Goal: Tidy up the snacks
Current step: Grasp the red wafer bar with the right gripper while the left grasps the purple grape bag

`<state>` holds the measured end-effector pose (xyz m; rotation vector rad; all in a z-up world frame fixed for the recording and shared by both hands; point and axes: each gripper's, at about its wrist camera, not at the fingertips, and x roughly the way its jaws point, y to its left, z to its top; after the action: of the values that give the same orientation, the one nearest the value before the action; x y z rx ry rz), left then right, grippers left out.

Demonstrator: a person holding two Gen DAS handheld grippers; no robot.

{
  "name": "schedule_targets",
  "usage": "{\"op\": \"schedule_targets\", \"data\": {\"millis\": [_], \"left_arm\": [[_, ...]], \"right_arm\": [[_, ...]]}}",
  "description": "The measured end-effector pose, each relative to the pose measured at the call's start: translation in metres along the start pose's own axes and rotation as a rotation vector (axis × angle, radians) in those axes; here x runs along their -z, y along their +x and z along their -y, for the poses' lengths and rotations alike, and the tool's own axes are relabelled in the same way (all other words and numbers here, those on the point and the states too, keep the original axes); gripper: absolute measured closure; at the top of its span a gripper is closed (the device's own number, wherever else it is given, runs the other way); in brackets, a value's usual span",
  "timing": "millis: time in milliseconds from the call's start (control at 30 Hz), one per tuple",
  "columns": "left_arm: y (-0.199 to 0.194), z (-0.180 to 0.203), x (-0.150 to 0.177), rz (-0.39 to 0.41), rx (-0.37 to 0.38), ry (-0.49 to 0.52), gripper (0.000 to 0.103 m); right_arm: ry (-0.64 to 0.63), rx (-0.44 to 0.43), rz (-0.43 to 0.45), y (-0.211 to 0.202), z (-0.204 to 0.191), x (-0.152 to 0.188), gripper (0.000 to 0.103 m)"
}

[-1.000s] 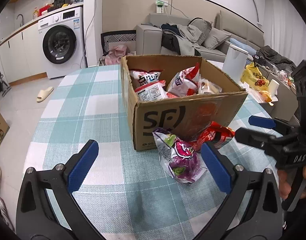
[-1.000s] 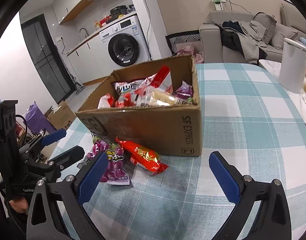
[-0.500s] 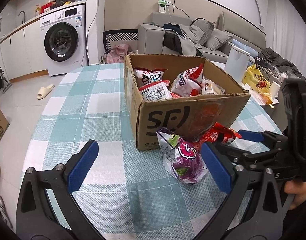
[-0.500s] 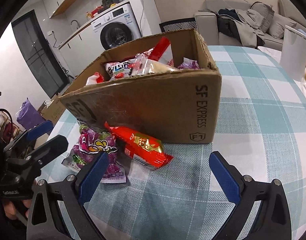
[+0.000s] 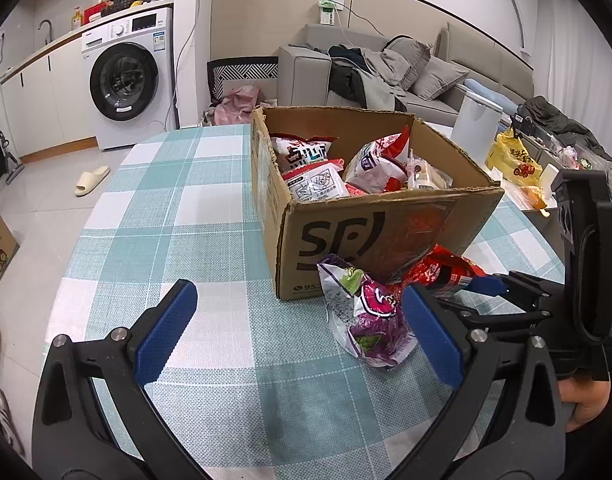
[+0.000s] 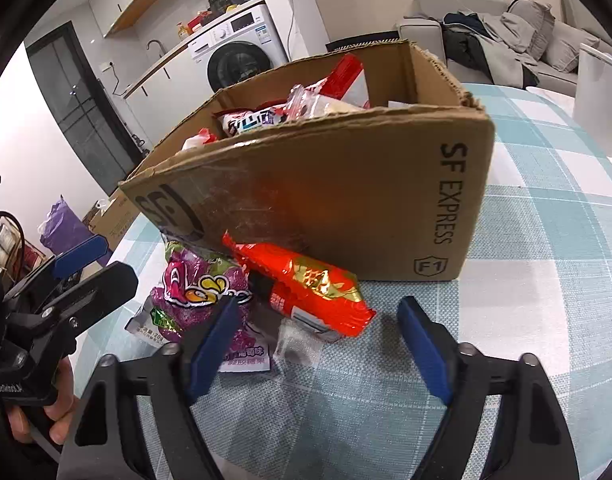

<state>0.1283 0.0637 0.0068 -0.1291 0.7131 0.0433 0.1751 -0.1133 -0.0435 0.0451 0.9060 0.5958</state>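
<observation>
- The step in hand looked like the pickup of the red snack packet (image 6: 306,288), which lay on the checked counter (image 6: 525,320) against the front wall of the cardboard box (image 6: 365,200).
- The right gripper (image 6: 317,340) pointed down at the packet with its jaws closing; the packet's near end lay between them, but neither pad pressed on it.
- The purple snack bag (image 5: 369,312) lay just beside the red packet, touching it, close to the left pad of the right gripper.
- The left gripper (image 5: 298,332) hung over the counter with its jaws wide apart and nothing in them.
- The next move probably called for closing on the red packet alone, clear of the purple bag, then lifting it over the rim into the box, already well filled.
</observation>
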Motion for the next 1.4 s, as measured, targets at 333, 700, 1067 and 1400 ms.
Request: {"op": "schedule_targets", "data": {"millis": [333, 700, 1067, 1400], "left_arm": [[0.002, 0.001, 0.001, -0.008, 0.002, 0.003, 0.001], [0.005, 0.006, 0.004, -0.018, 0.003, 0.017, 0.001], [0.022, 0.018, 0.011, -0.078, 0.03, 0.043, 0.001], [0.044, 0.013, 0.016, -0.143, 0.122, -0.03, 0.02]], "right_arm": [[0.011, -0.043, 0.043, -0.007, -0.001, -0.003, 0.061], [-0.006, -0.07, 0.074, -0.017, -0.004, -0.002, 0.069], [-0.016, -0.069, 0.087, -0.03, -0.004, 0.004, 0.069], [-0.016, -0.069, 0.088, -0.035, -0.004, 0.007, 0.069]]}}
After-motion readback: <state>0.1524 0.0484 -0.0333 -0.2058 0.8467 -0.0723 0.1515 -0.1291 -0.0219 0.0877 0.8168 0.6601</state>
